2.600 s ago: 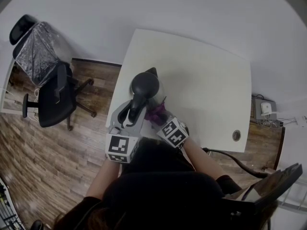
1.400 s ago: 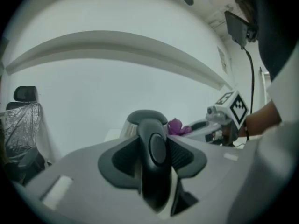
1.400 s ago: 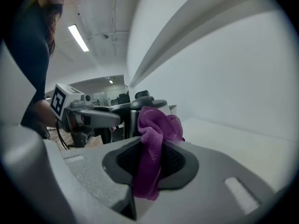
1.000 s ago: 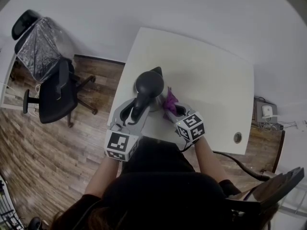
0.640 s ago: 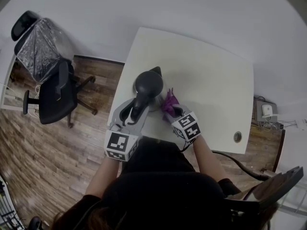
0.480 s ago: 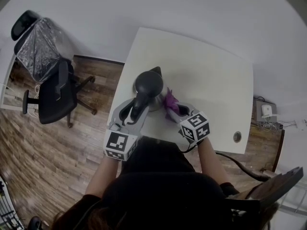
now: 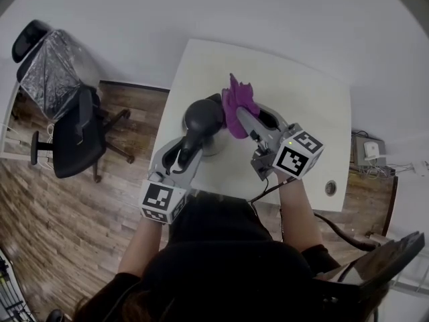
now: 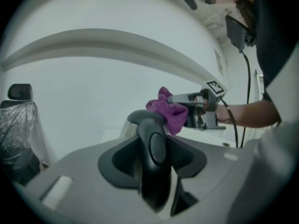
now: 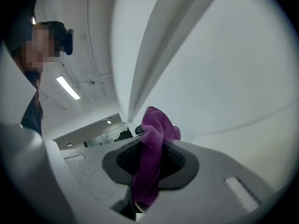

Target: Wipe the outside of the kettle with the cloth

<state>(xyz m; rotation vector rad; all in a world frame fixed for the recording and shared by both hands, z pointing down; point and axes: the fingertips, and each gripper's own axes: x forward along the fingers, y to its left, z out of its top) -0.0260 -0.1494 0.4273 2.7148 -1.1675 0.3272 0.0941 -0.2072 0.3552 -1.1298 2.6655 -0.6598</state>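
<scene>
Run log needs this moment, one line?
left gripper: shut on kettle handle | right gripper: shut on cloth | cloth: by kettle lid

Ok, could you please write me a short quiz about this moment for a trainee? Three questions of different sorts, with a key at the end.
1. Which gripper holds the purple cloth?
2. The left gripper is shut on: A) the kettle, B) the cloth, C) nothing.
3. True or false: both grippers are shut on the kettle.

Key:
1. The right gripper.
2. A, it grips the kettle by the black handle.
3. False, only the left one is.
</scene>
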